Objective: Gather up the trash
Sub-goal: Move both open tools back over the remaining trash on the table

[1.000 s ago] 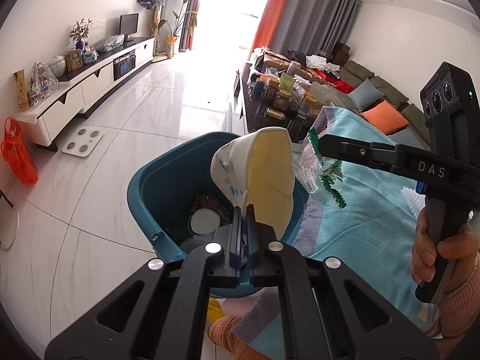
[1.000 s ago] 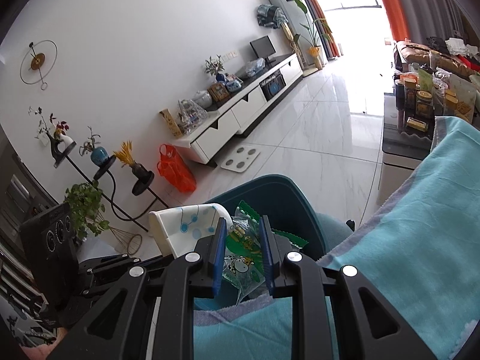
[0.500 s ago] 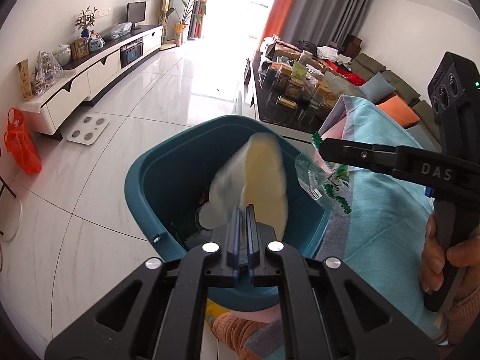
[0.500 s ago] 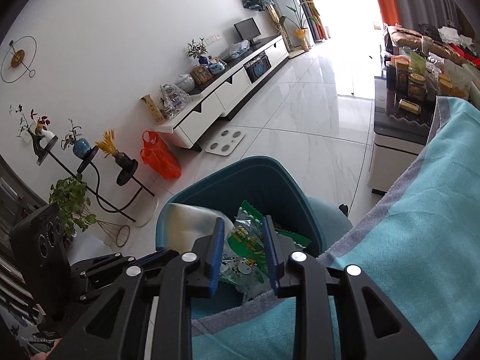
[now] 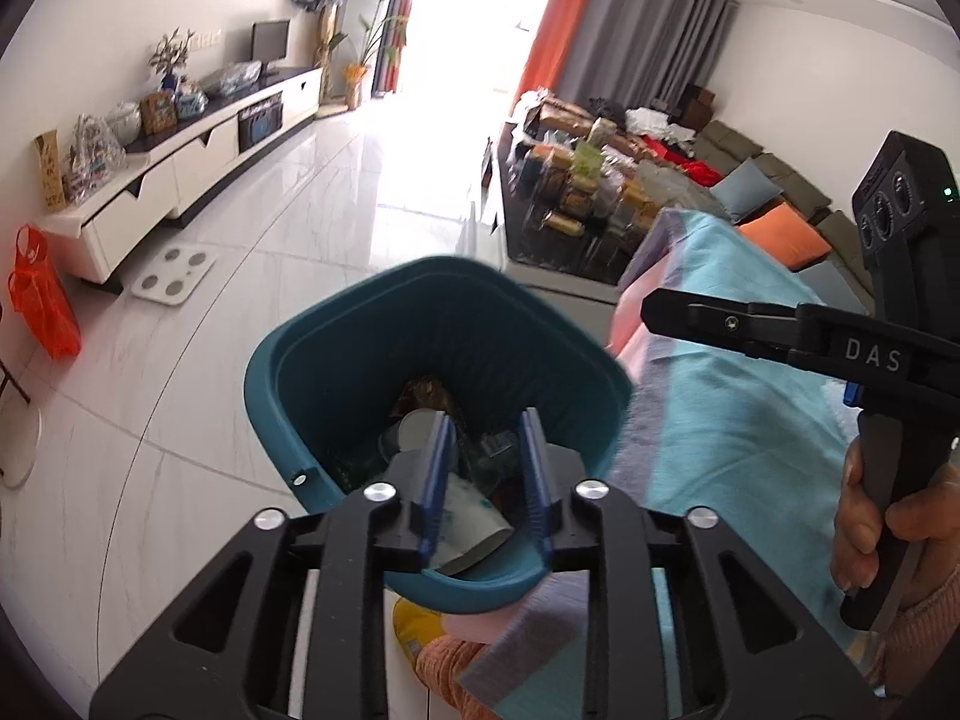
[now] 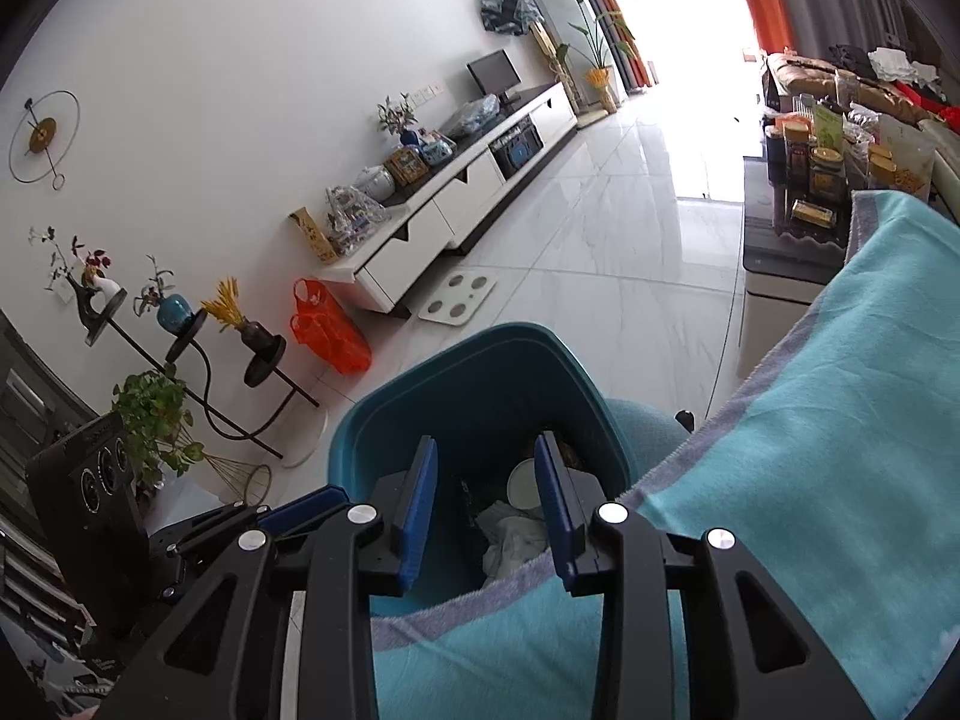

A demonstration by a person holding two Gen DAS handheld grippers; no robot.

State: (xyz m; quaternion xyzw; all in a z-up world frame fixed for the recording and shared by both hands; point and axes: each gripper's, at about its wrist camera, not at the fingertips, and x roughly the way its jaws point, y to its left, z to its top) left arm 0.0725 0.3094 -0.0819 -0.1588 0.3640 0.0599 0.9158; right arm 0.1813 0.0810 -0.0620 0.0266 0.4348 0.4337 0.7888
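both tongs open over the bin

we're right above the teal bin (image 5: 336, 372), and both tongs are pointing down into it. the left tongs (image 5: 486, 480) have their jaws opening, blue pads apart, nothing pinched between them. through the gap you can see a paper cup (image 5: 474, 516) lying on its side inside the bin, white with a blue print, resting on the rest of the trash. further in sits a round white lid or cup (image 5: 414, 429) and some dark wrappers, too murky to name.

over to the right tongs (image 6: 486, 504): jaws opening too, pads apart, nothing between them. below that gap, in the bin (image 6: 420, 396), lies crumpled pale trash (image 6: 510, 540) and a small white round piece (image 6: 522, 483) beside it. whether the crumpled stuff is film or paper, cannot tell.

the bin stands on the white tile floor (image 5: 210, 324), tucked against the edge of a desk draped in a turquoise cloth (image 6: 810, 450). the cloth's grey hem hangs over the bin's near rim in the right view. a hand (image 5: 870, 534) wraps the right tool's handle at the left view's edge, pink sleeve below it.
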